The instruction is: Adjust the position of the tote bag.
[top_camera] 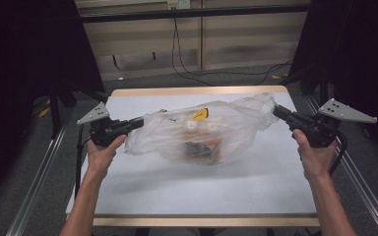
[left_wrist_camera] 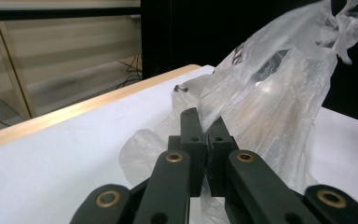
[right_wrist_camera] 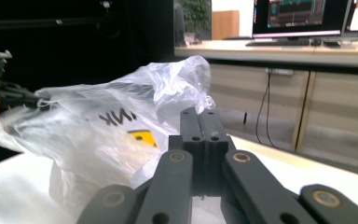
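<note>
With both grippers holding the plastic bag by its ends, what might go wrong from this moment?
1. The left gripper and right gripper each pinch only thin film at one end of the plastic bag; the film may slip out or tear.
2. The items inside sit low in the sagging middle; if one end slips free, they may spill onto the table.

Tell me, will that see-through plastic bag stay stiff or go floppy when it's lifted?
Probably floppy: the plastic bag is thin and crinkled, sagging between the left gripper and right gripper. The things inside likely pull its middle down and may shift around.
</note>
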A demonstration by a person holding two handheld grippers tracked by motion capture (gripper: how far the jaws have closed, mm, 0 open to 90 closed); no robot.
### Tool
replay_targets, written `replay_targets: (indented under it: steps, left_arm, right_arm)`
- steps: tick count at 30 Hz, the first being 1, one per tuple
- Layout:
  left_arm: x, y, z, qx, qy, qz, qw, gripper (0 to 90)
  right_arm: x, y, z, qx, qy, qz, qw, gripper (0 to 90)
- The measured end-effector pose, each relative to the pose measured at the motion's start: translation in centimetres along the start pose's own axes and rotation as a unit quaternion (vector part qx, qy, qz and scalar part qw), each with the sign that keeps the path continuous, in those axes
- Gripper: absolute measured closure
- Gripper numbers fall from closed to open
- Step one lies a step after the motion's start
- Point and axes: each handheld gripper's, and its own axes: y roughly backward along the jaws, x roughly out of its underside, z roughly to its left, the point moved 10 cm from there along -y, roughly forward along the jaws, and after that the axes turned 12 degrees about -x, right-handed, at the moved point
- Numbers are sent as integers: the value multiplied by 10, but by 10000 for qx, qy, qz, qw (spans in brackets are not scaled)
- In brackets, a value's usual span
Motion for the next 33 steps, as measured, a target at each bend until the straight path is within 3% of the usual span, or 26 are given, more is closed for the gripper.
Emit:
replay_targets:
  steps: [13, 17, 28, 33]
  left_arm:
    - [25, -25, 0, 40, -95, 455, 9989, 890]
    - [32, -28, 0, 59, -89, 566, 9983, 890]
    - [54, -41, 3, -64, -297, 972, 9948, 889]
    - [63, -43, 6, -96, -289, 1103, 9934, 889]
  right_arm:
    - [35, -24, -11, 130, -102, 555, 9983, 900]
    - [40, -24, -14, 126, -146, 586, 9981, 900]
    - [68, -32, -28, 247, -307, 955, 9946, 900]
    - [77, -34, -32, 272, -322, 1080, 9933, 900]
